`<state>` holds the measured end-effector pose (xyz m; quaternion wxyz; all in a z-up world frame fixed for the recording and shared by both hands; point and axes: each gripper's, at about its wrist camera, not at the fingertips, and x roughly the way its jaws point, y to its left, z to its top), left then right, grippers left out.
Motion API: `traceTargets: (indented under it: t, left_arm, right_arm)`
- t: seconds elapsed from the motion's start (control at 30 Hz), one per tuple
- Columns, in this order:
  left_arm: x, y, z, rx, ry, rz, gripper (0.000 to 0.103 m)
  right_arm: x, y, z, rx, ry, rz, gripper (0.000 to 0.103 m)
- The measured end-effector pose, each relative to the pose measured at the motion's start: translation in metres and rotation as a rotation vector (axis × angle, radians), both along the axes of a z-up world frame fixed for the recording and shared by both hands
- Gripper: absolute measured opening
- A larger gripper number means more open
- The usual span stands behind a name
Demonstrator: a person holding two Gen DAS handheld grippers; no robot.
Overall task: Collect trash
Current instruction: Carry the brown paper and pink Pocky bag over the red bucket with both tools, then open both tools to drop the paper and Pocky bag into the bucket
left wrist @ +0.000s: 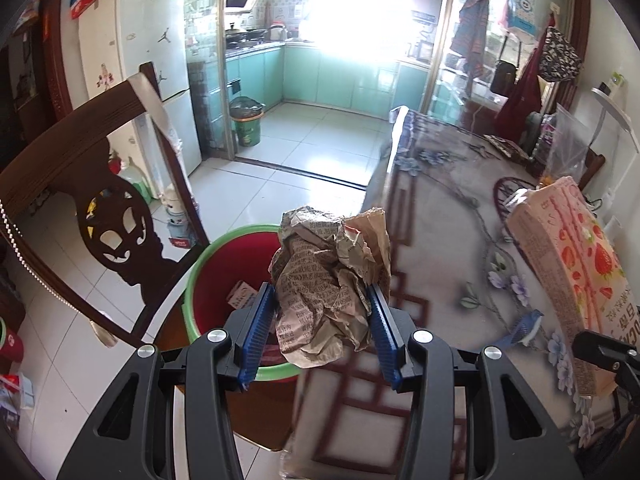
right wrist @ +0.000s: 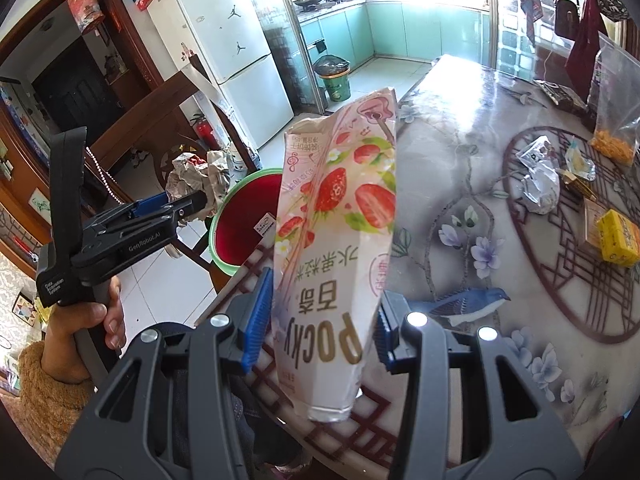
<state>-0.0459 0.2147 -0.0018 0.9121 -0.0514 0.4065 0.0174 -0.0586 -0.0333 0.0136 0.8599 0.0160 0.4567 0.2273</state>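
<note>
My left gripper (left wrist: 320,300) is shut on a crumpled ball of newspaper and brown paper (left wrist: 328,280) and holds it just above the rim of a red bin with a green rim (left wrist: 200,264) beside the table. A small carton lies inside the bin. My right gripper (right wrist: 324,312) is shut on a pink strawberry Pocky bag (right wrist: 340,240) and holds it upright over the table's edge. The bag also shows at the right of the left wrist view (left wrist: 568,264). The left gripper with its paper ball shows in the right wrist view (right wrist: 188,196), left of the bin (right wrist: 240,224).
A dark wooden chair (left wrist: 100,184) stands left of the bin. The floral table (right wrist: 460,184) carries foil wrappers (right wrist: 540,188), a yellow box (right wrist: 618,240) and a clear bag of orange snacks (right wrist: 612,120). A second lined bin (left wrist: 248,120) stands by the kitchen door.
</note>
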Motion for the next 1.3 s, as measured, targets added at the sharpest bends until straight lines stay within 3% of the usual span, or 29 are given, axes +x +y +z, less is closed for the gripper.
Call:
traceTargets:
  t: [0.27,0.63,0.87,1.3]
  left_arm:
    - [0.014,0.037,-0.025,0.003,0.057,0.075,0.044]
    - [0.045,0.066,-0.074,0.014,0.171,0.096,0.045]
    - [0.057,0.079,-0.096,-0.031,0.224,0.115,0.045]
    - [0.061,0.091,-0.12,-0.057,0.281,0.143,0.045]
  right_arm:
    - [0.029,0.04,-0.006,-0.019,0.007,0.076,0.044]
    - [0.063,0.106,-0.033,-0.087,0.066,0.193,0.044]
    - [0.089,0.13,-0.047,-0.082,0.133,0.223,0.044]
    - [0.103,0.154,-0.063,-0.148,0.144,0.266,0.044]
